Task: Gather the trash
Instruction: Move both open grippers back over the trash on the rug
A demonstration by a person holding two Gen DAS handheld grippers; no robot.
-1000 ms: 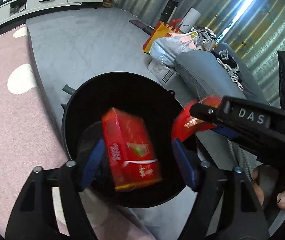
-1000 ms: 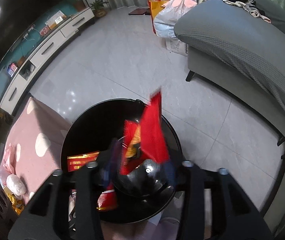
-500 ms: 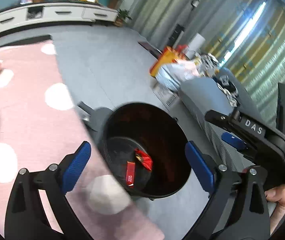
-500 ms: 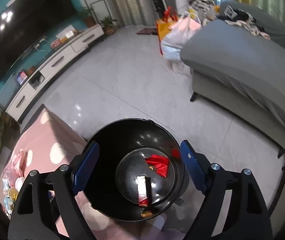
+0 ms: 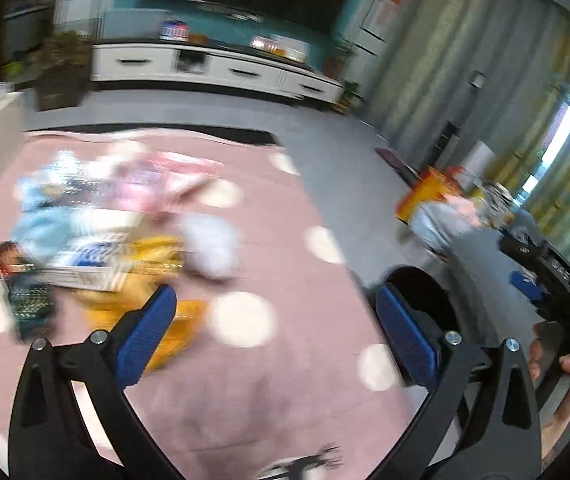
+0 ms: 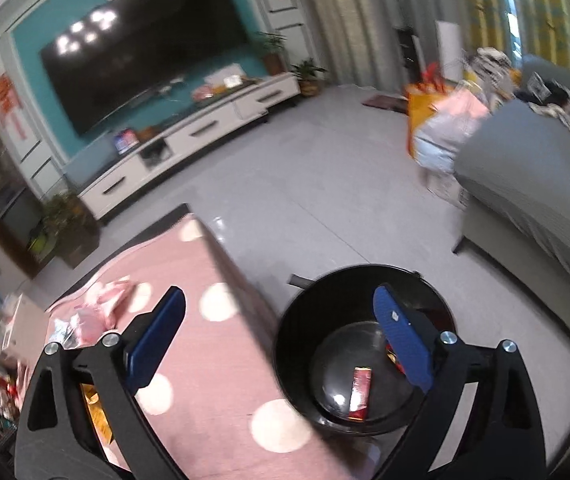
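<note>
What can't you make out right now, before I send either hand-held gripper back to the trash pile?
- Left wrist view: the trash pile on the pink dotted tablecloth is motion-blurred; the yellow wrapper and white crumpled lump show no detail.
- Left wrist view: the round black bin is mostly hidden behind a blue finger pad.
- Right wrist view: the pad covers part of the bin floor beside the red packet.

the only lettering that reads at all is "das", seen upside down on the black body of the right gripper (image 5: 557,280) at about three o'clock in the left wrist view. packaging print elsewhere is too blurred.
</note>
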